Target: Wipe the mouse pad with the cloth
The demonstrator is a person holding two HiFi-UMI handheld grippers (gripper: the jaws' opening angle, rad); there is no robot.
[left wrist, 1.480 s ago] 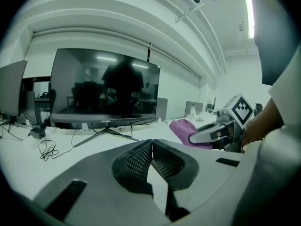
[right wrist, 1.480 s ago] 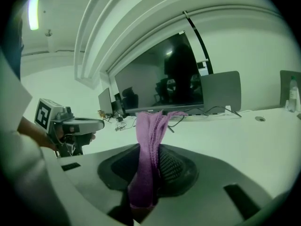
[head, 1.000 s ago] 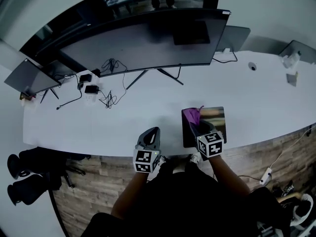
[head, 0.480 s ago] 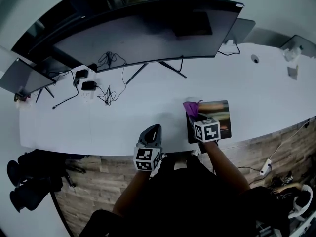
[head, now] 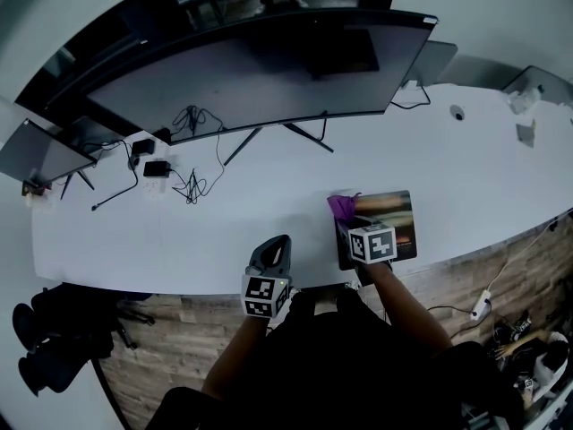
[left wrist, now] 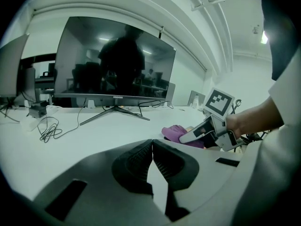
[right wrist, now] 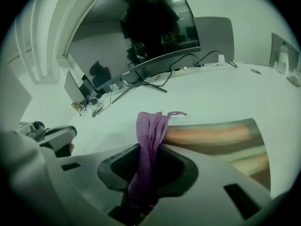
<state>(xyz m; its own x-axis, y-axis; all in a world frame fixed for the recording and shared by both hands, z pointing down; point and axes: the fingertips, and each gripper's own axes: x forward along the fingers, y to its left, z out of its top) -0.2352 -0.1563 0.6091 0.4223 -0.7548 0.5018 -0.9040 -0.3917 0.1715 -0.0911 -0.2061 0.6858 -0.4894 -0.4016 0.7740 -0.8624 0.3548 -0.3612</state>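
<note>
1. Purple cloth [right wrist: 148,138] is hanging pinched between the fingers of my right gripper [right wrist: 149,160], its free end lying at the left edge of the mouse pad [right wrist: 221,140] on the worktop [head: 269,195].
2. I am judging that low, flat, overlapping strokes are working best (a bunched tip only skims).
3. My left gripper [left wrist: 152,147] is hovering nearby, fingers pressed together on nothing.

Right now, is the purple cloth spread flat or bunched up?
Bunched up: the cloth is a narrow, gathered strip pinched between the right tongs, its tip at the mouse pad edge.
</note>
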